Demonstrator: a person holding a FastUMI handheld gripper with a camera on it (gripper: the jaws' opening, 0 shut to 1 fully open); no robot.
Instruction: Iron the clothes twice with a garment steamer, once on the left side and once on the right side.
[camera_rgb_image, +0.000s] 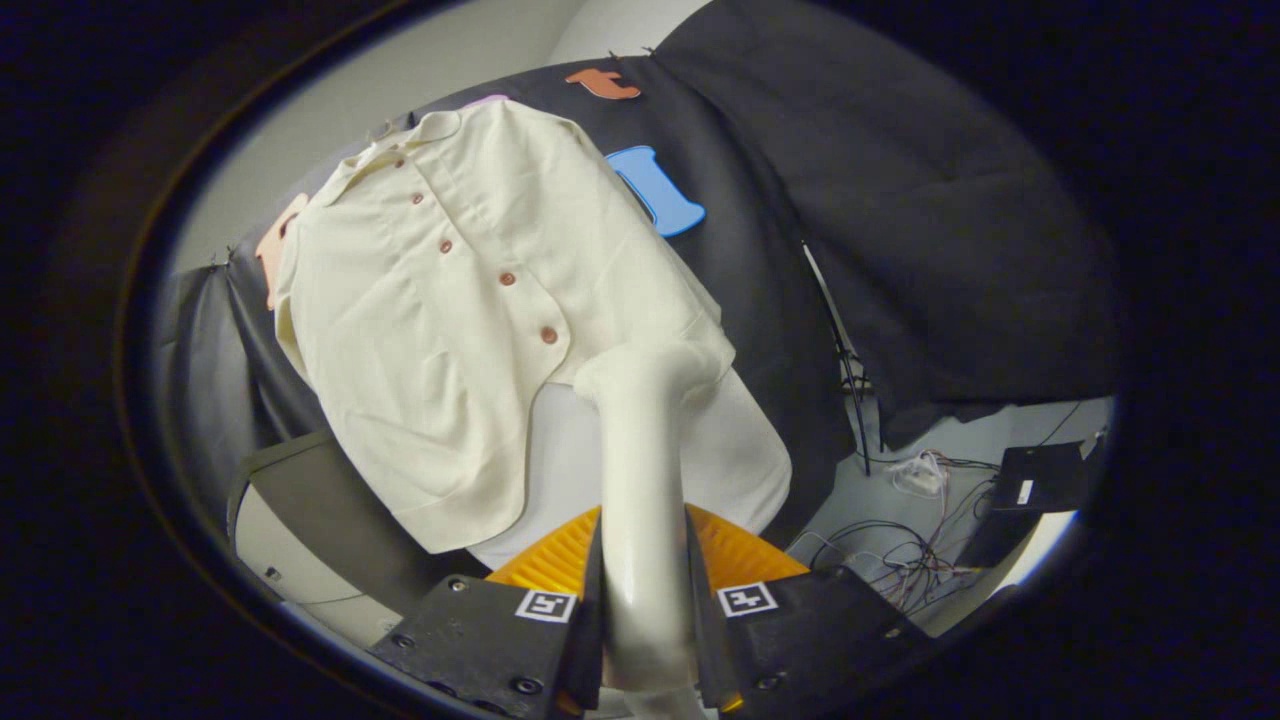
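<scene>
Tongs (645, 600): mine, closed on the garment steamer; both fingers (585, 610) press its handle from either side.
Garment steamer (640, 480): cream, held between my fingers; the handle runs forward and away from me, and the head reaches the lower hem of the shirt.
Shirt (450, 300): cream, short-sleeved, buttoned front with a row of brown buttons (508, 279), collar at the far end; it hangs ahead of the fingers against the dark booth wall.
White panel (740, 460): just behind the steamer head, below the shirt hem.
Cables (900, 560): loose tangle on the floor, off to the right beyond the fingers.
Black box (1040, 475): on the floor beside the cables.
</scene>
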